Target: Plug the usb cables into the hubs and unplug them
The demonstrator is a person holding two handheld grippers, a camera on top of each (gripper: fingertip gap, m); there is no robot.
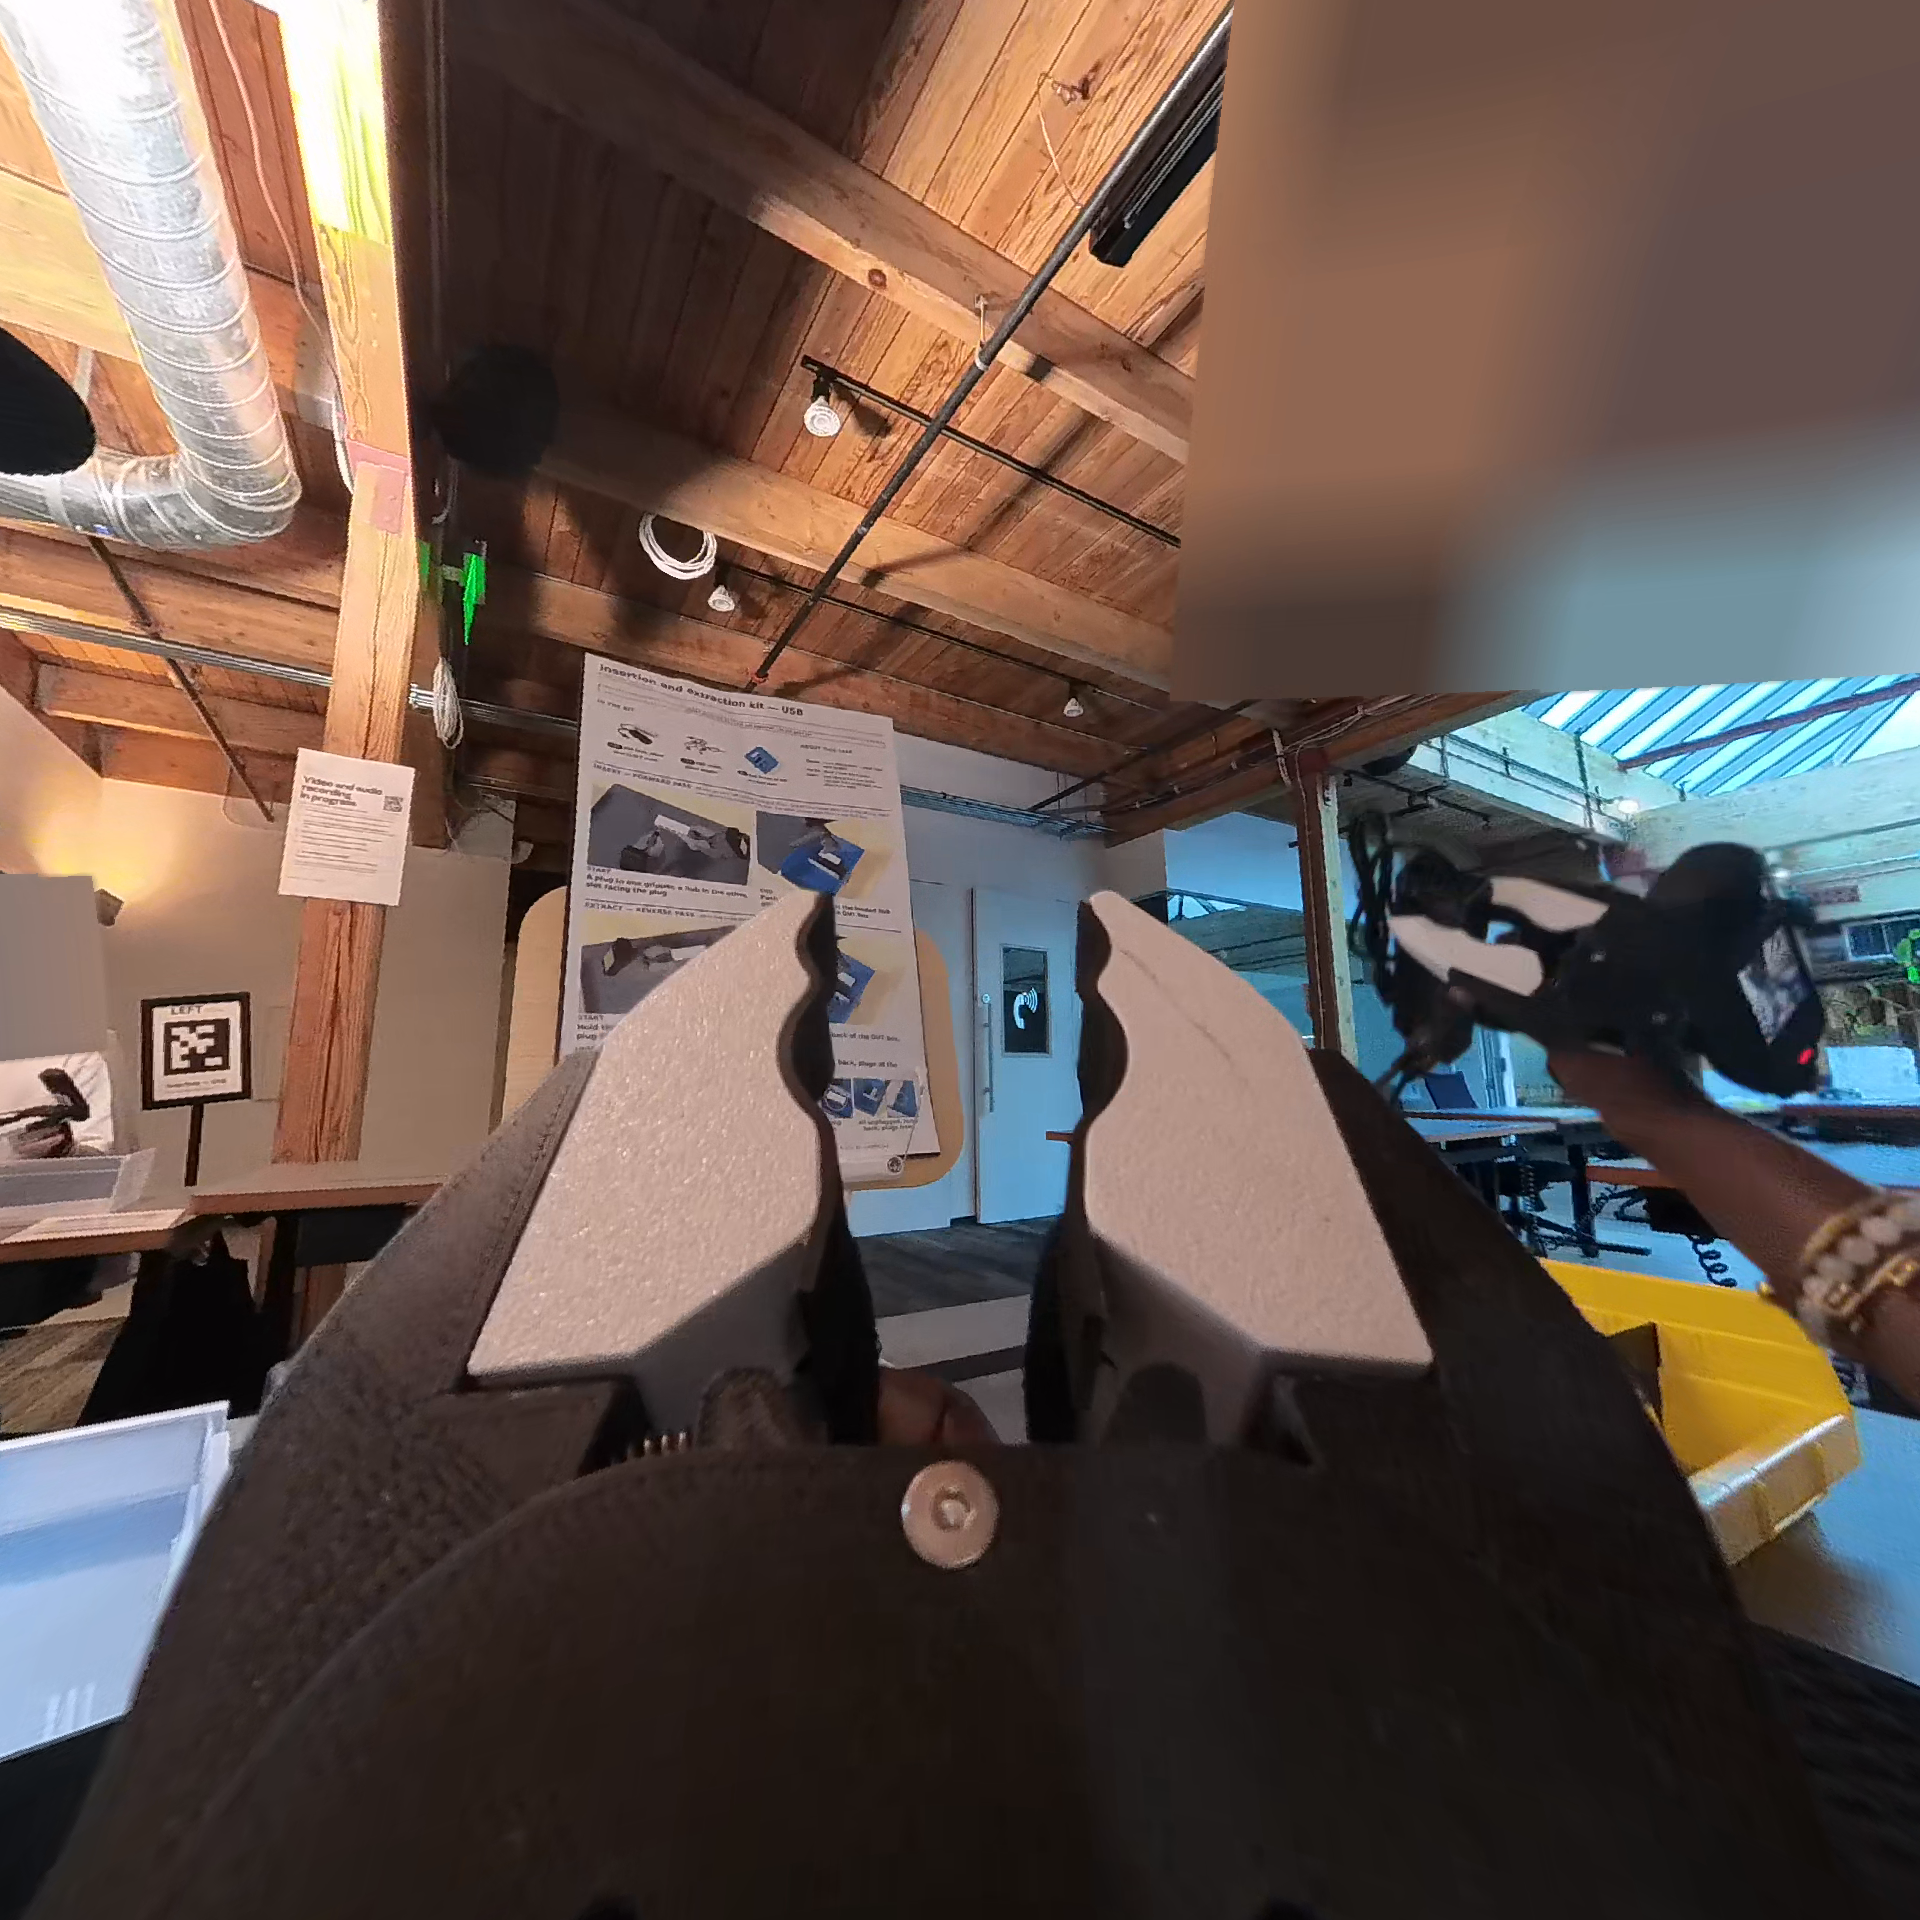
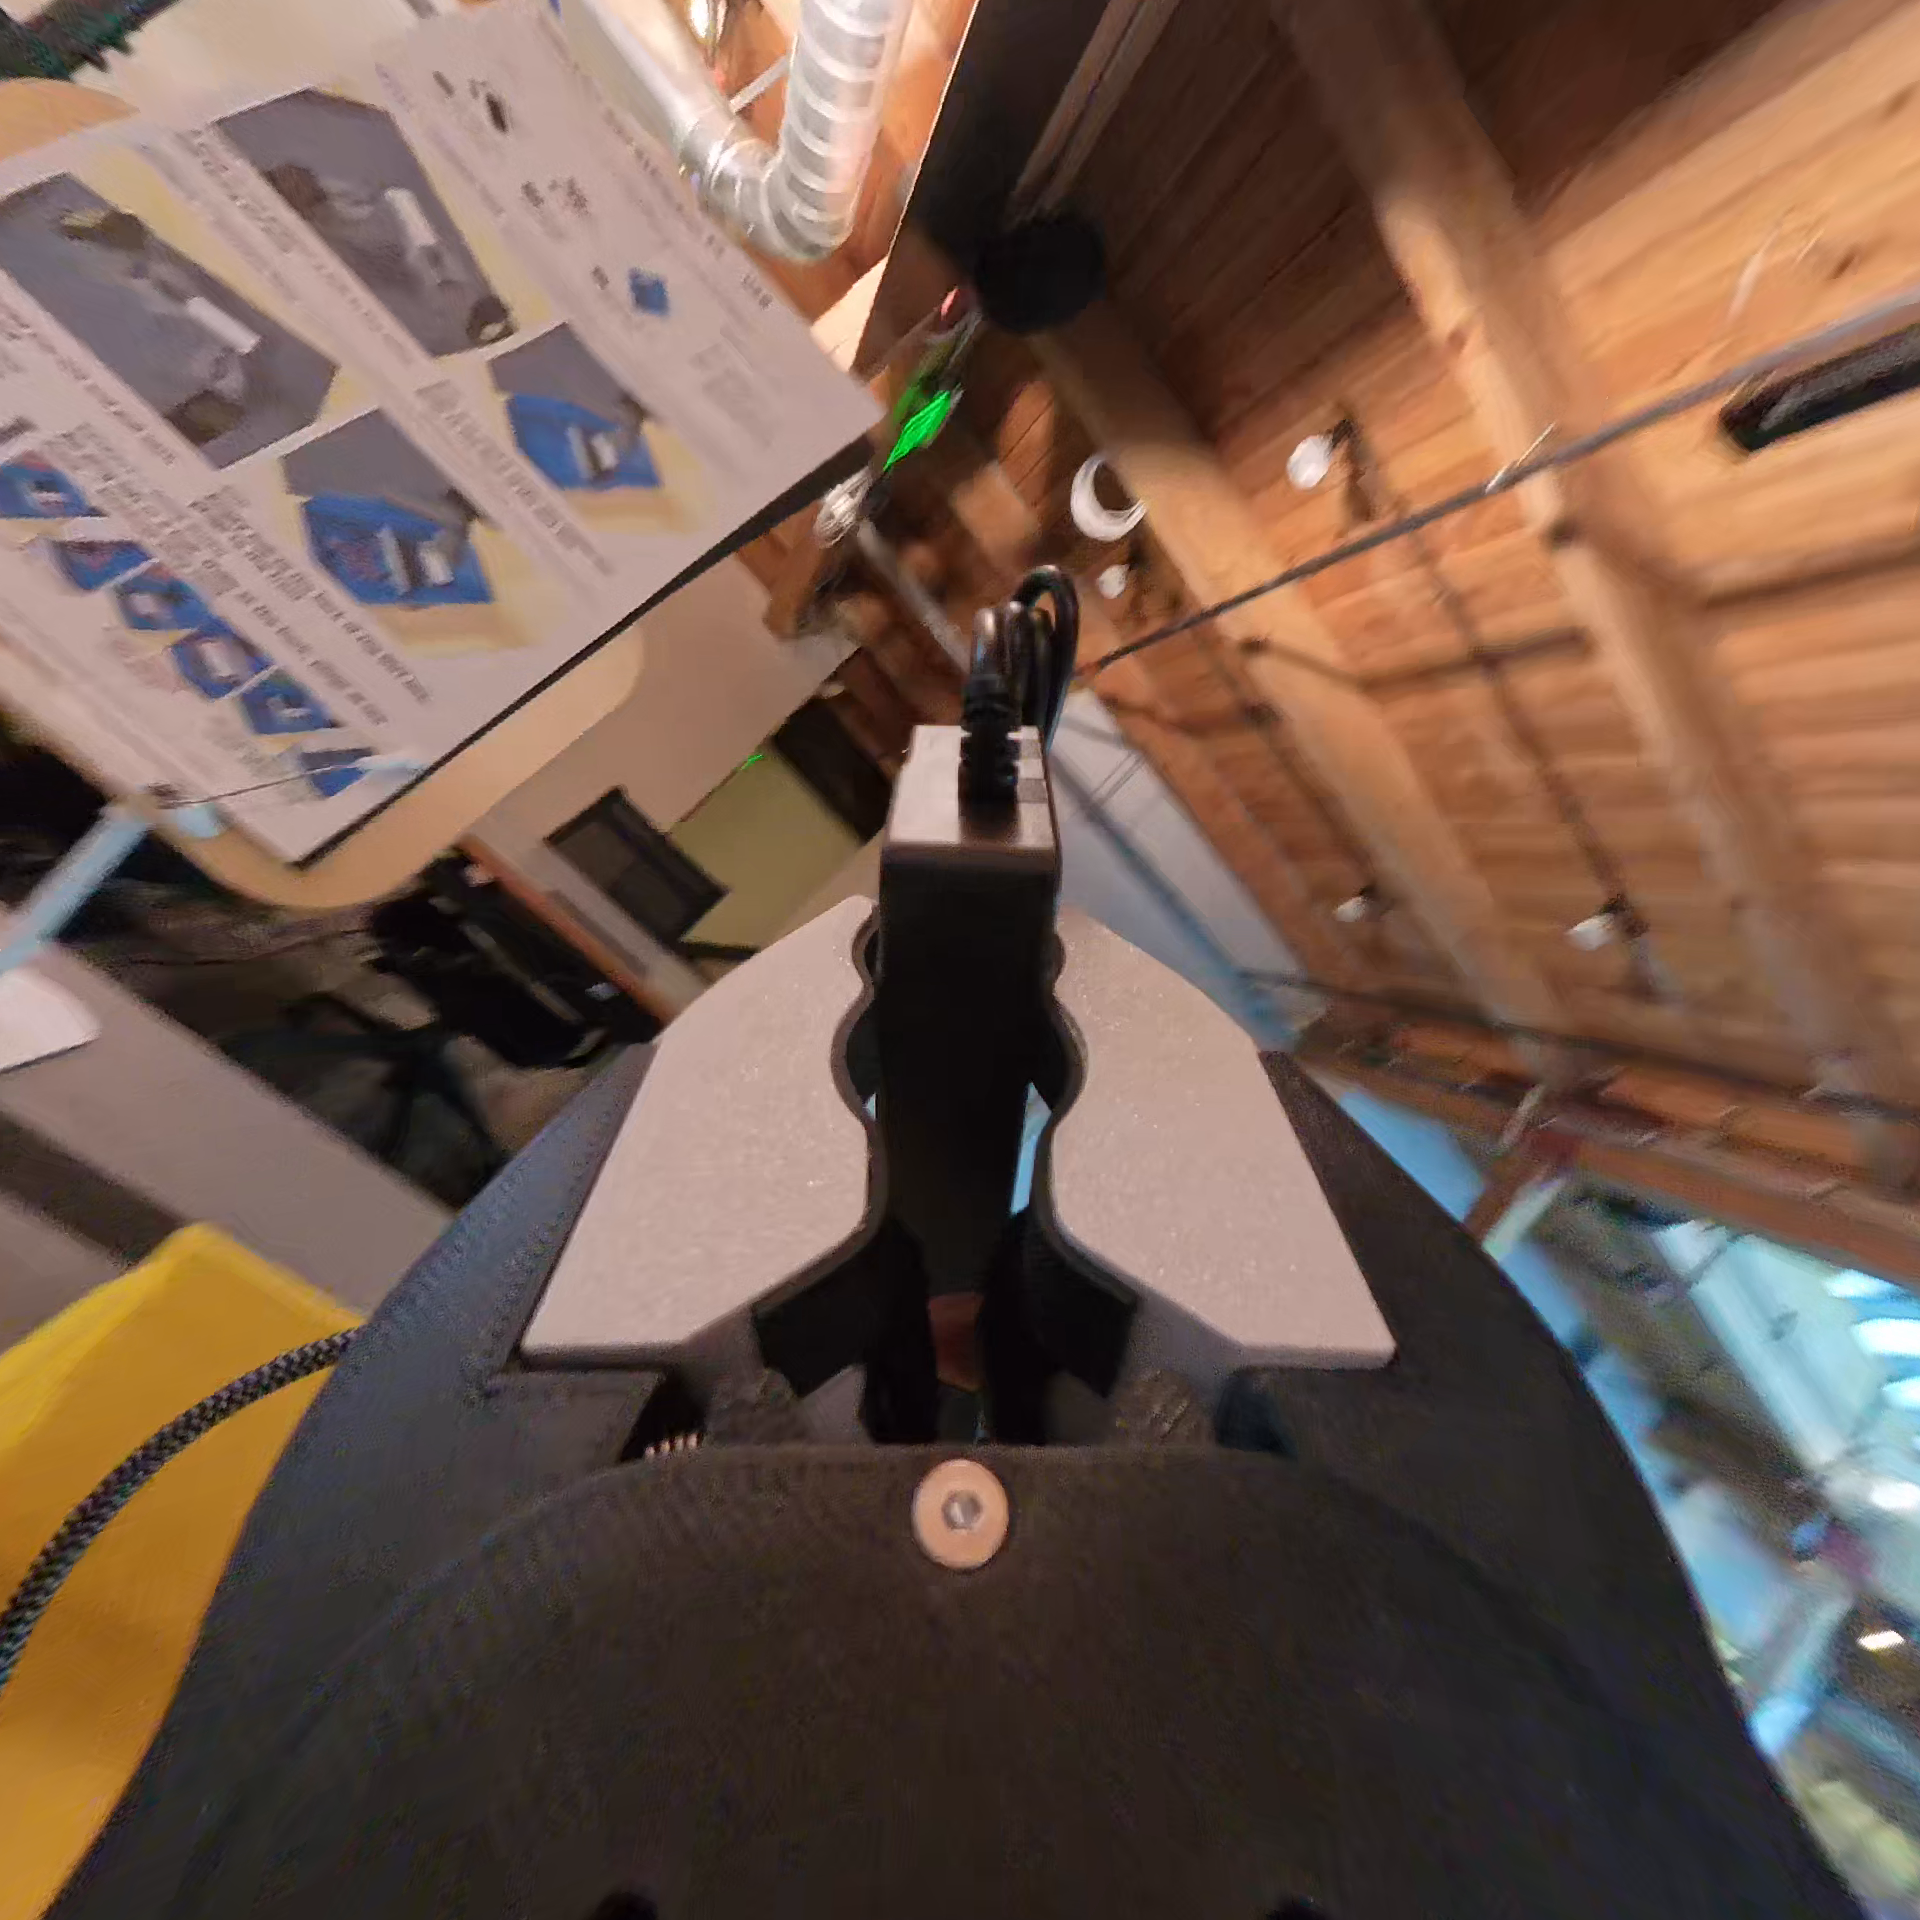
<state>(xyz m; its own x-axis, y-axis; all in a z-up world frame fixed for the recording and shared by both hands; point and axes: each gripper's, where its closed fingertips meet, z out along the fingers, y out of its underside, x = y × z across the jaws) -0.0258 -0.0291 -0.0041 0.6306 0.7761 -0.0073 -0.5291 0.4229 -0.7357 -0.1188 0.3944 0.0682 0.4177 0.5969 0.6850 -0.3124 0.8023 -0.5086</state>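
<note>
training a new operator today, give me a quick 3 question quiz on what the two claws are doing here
1. True or false: the left claw grips a plug.
2. What does the right claw hold? A) a black hub with a cable at its tip B) a white mug C) nothing
3. Fill in: beside the right claw, low on the left of its view, sits a ____ bin.

Key
1. False: its jaws stand apart with nothing between them.
2. A: the black hub is clamped between the fingers, the black cable looping from its far end.
3. Yellow.
</note>
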